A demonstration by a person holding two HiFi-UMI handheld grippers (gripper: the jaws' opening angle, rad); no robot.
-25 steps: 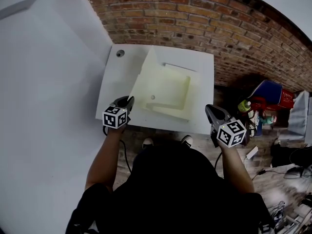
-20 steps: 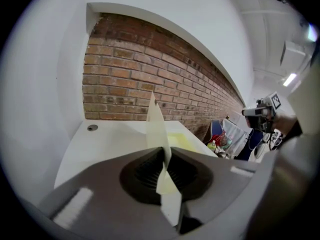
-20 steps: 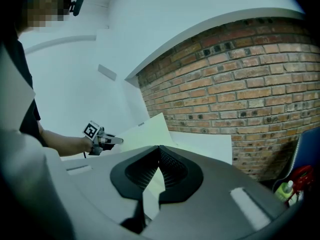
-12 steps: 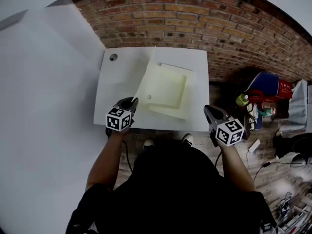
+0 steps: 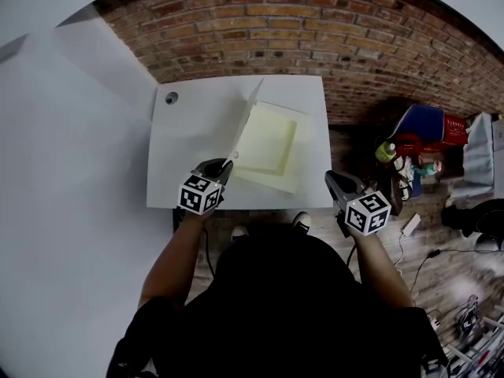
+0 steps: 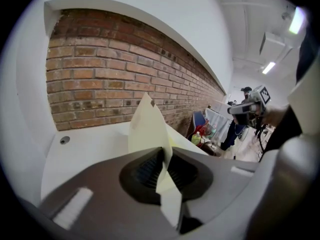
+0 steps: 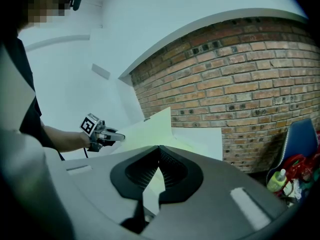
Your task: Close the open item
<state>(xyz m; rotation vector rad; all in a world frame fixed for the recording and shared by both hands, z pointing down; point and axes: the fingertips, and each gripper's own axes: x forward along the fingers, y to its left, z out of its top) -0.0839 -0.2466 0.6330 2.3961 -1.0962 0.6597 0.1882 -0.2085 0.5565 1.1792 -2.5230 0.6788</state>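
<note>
A pale yellow folder (image 5: 272,142) lies on the white table (image 5: 189,136). Its cover (image 5: 246,120) stands nearly upright over the folder's left edge. My left gripper (image 5: 223,166) is shut on the cover's near corner. In the left gripper view the cover (image 6: 145,126) runs up from between the pads of that gripper (image 6: 164,166). My right gripper (image 5: 335,181) hovers by the table's front right corner, shut with nothing in it. From the right gripper view (image 7: 158,159) I see the raised cover (image 7: 150,129) and the left gripper (image 7: 117,136) beyond.
A brick wall (image 5: 315,30) runs behind the table and a white wall (image 5: 63,172) stands at the left. The table has a small round hole (image 5: 171,98) at its back left. On the floor to the right are a red basket (image 5: 437,136) and a green bottle (image 5: 383,151).
My left gripper has moved right and up with the cover, swinging it from lying open on the left to nearly upright. The right gripper has barely moved.
</note>
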